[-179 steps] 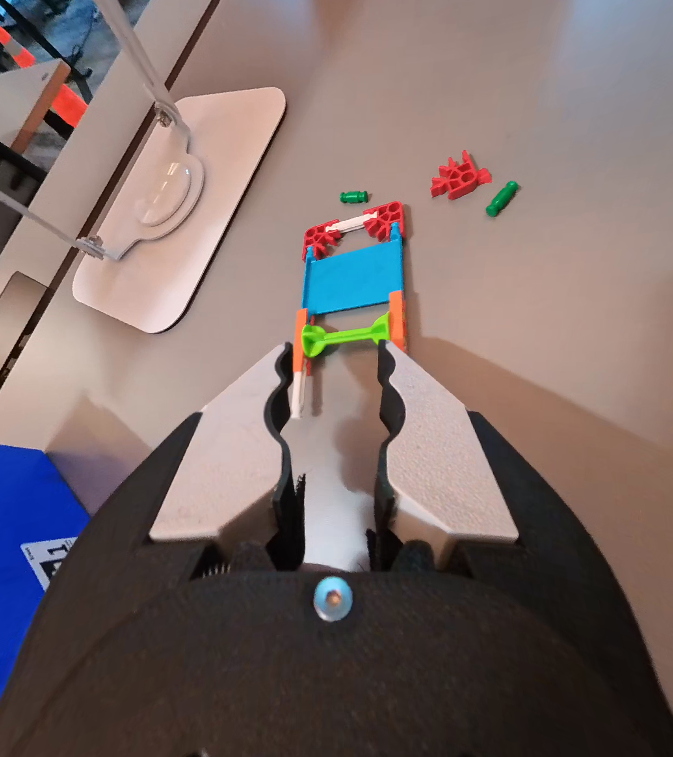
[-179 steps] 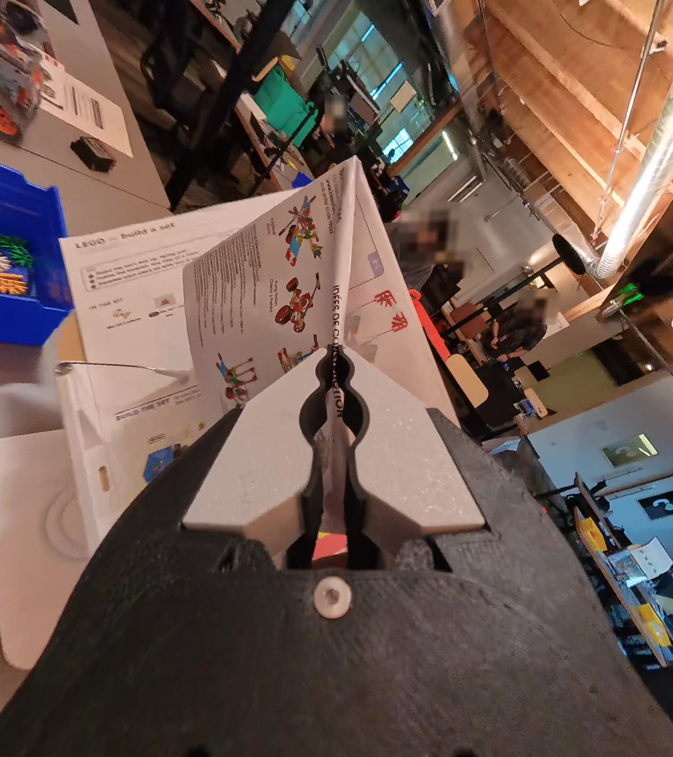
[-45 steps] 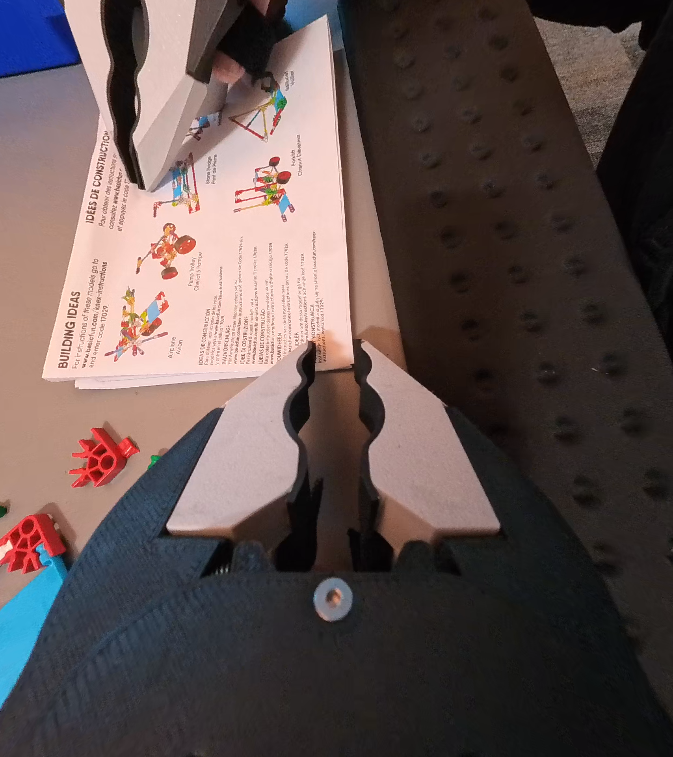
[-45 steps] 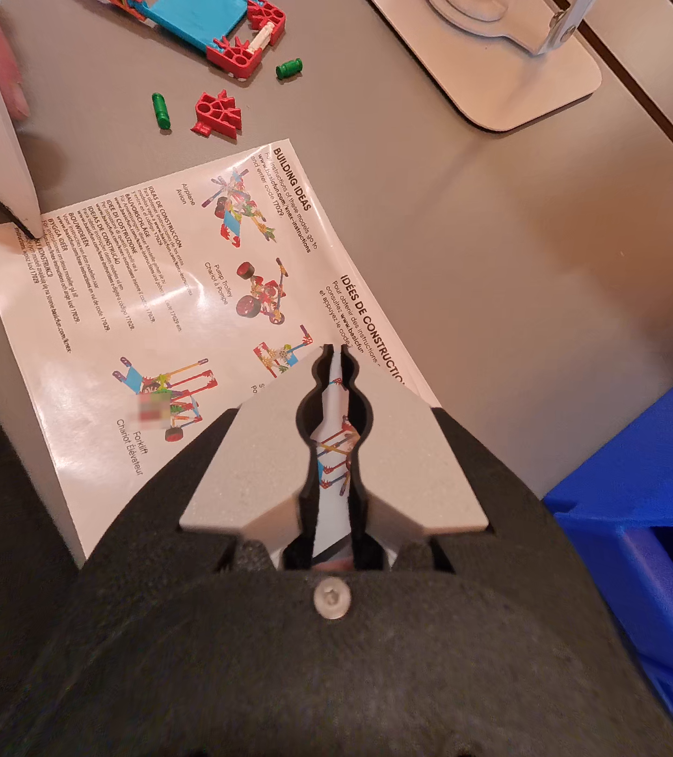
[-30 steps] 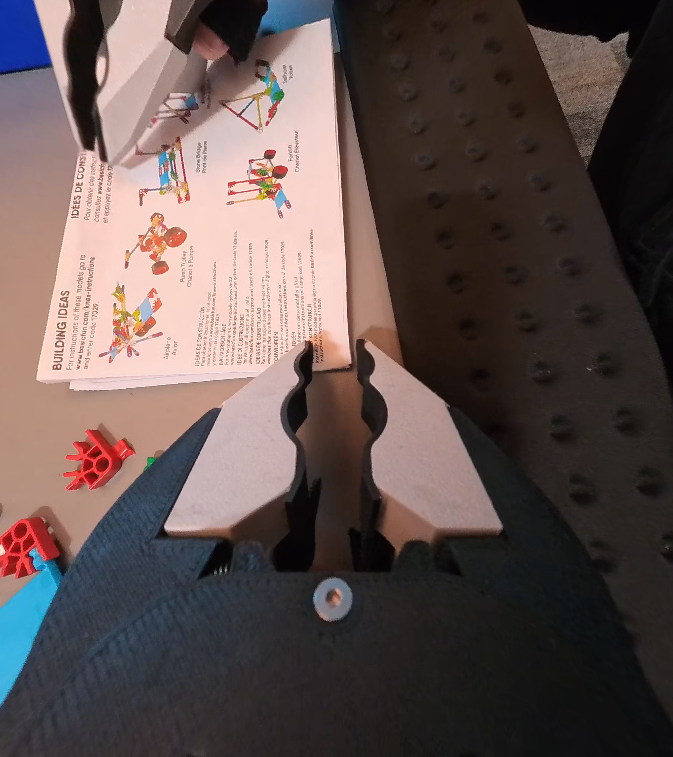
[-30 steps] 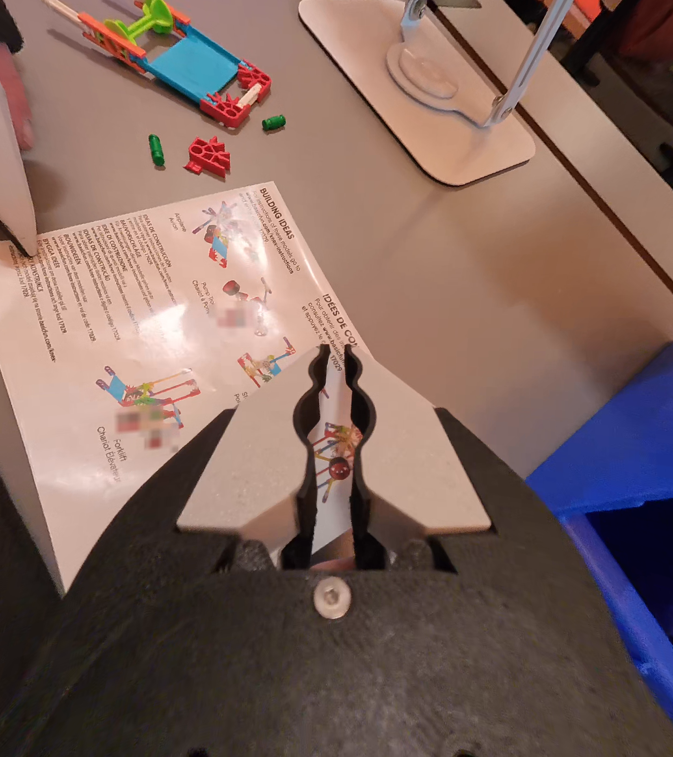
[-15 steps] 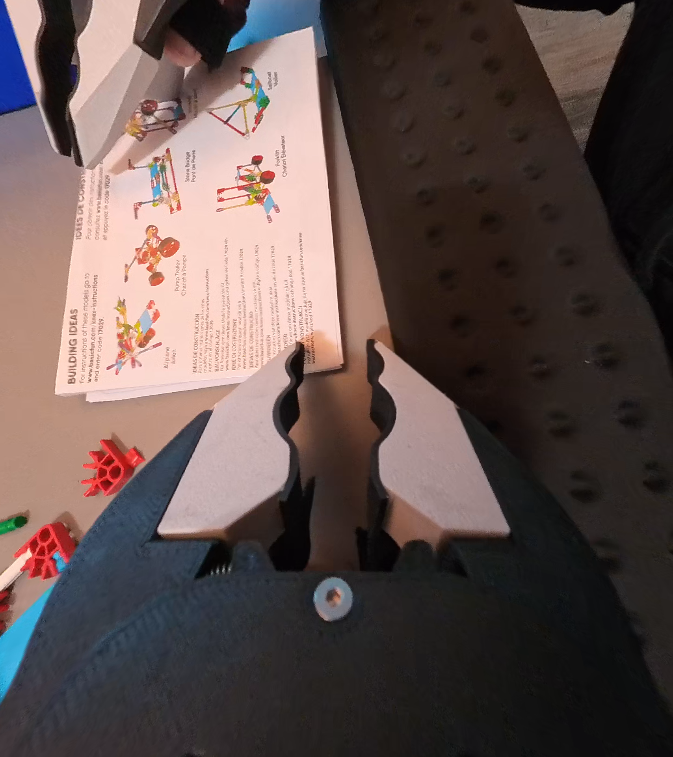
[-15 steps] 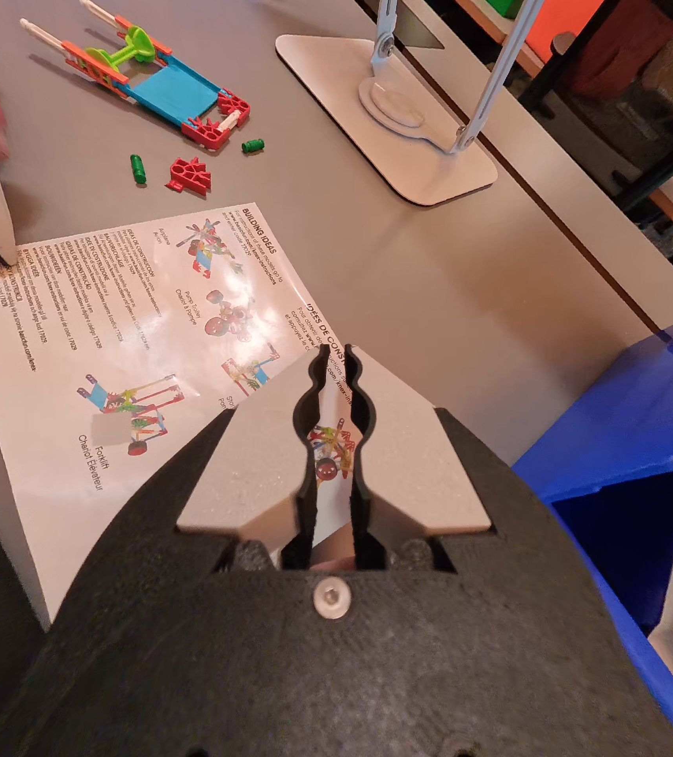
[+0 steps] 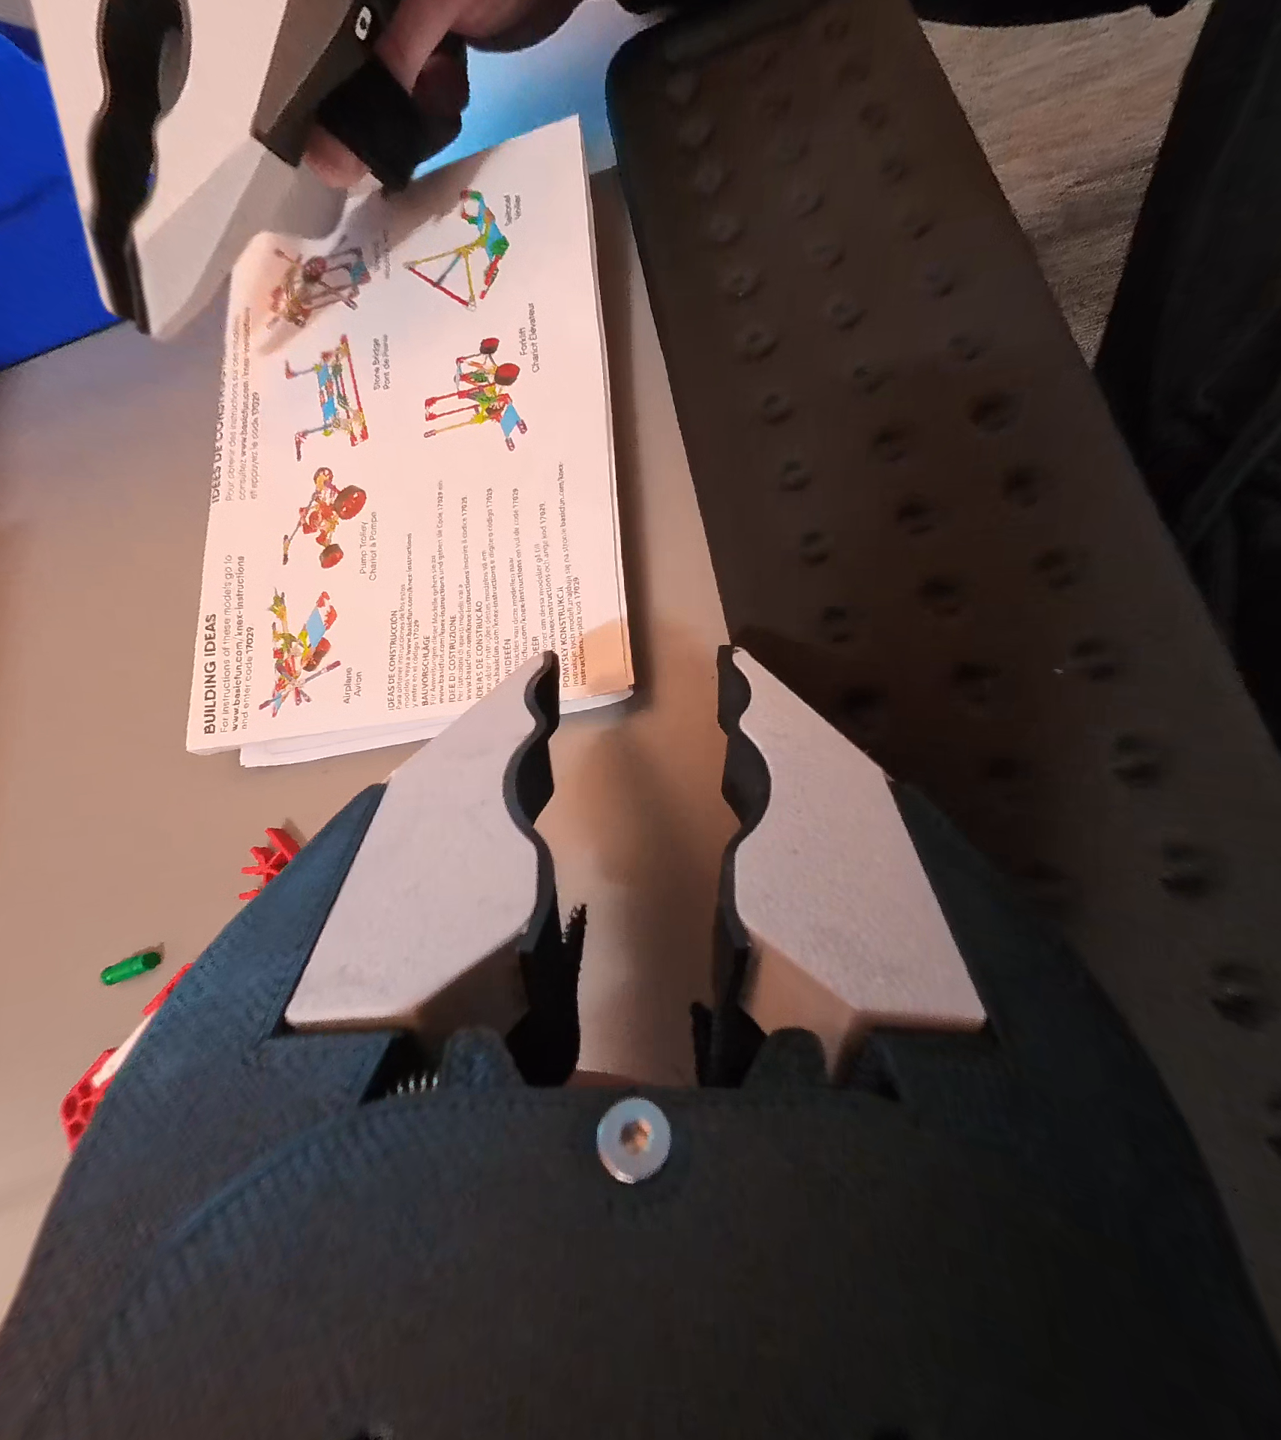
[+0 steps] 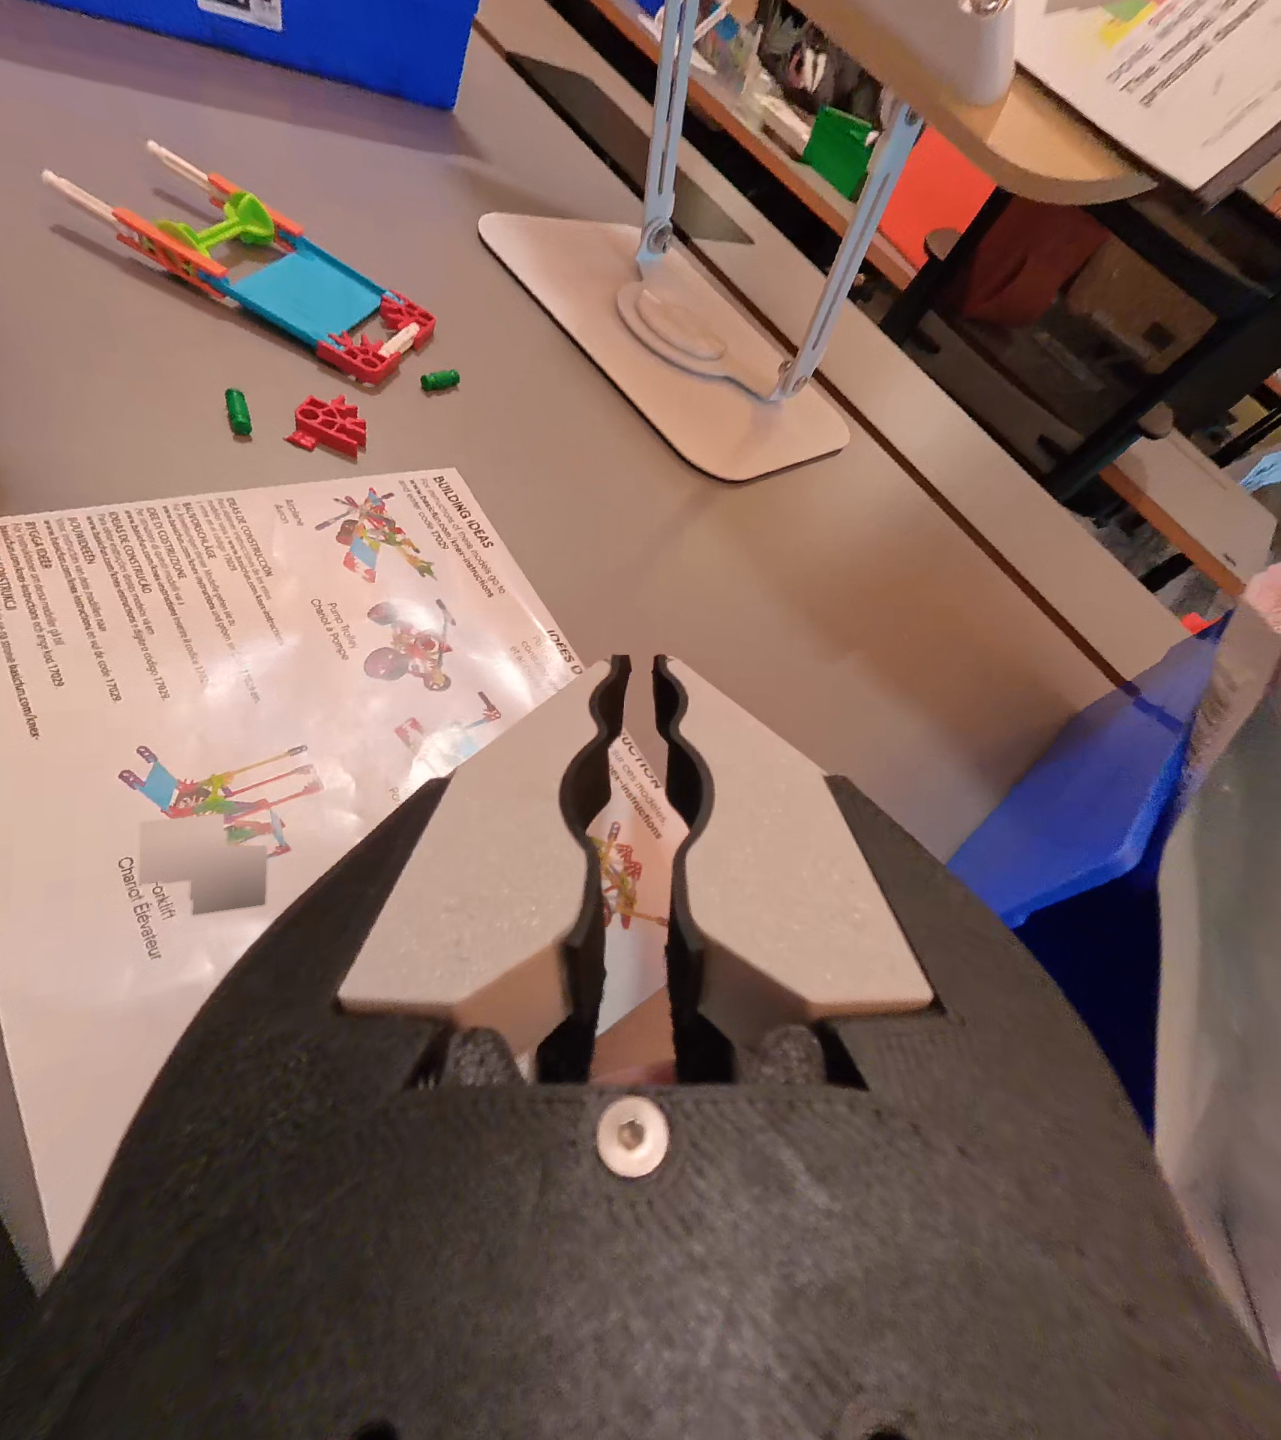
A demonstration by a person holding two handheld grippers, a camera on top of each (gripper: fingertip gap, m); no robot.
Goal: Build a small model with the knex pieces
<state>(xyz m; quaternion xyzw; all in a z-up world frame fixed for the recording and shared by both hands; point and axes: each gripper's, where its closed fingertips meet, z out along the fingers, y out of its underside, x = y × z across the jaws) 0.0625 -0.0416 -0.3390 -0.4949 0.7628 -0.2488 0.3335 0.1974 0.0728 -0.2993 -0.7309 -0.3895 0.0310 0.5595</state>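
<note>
- The left tongs are wide apart and hold nothing; they hang over the grey counter, just by the near corner of a paper booklet; one tip covers that corner, but I cannot tell if it touches.
- The right tongs have only a thin gap between the tips; they sit above the far side of the booklet; the page shows through the gap, and I cannot tell if they pinch it; in the left wrist view the page curls up a bit under them.
- The booklet lies flat on the counter, near its front edge; it has small pictures of toy models and lines of print on it.
- Past the booklet lies a toy frame of blue, orange, red and light green parts, with white rods sticking out.
- Between the frame and the booklet lie a loose red piece and two little green pegs, apart from each other.
- A white stand with thin metal arms sits on the counter, well apart from the toys.
- A blue bin is on the right side, near the right tongs.
</note>
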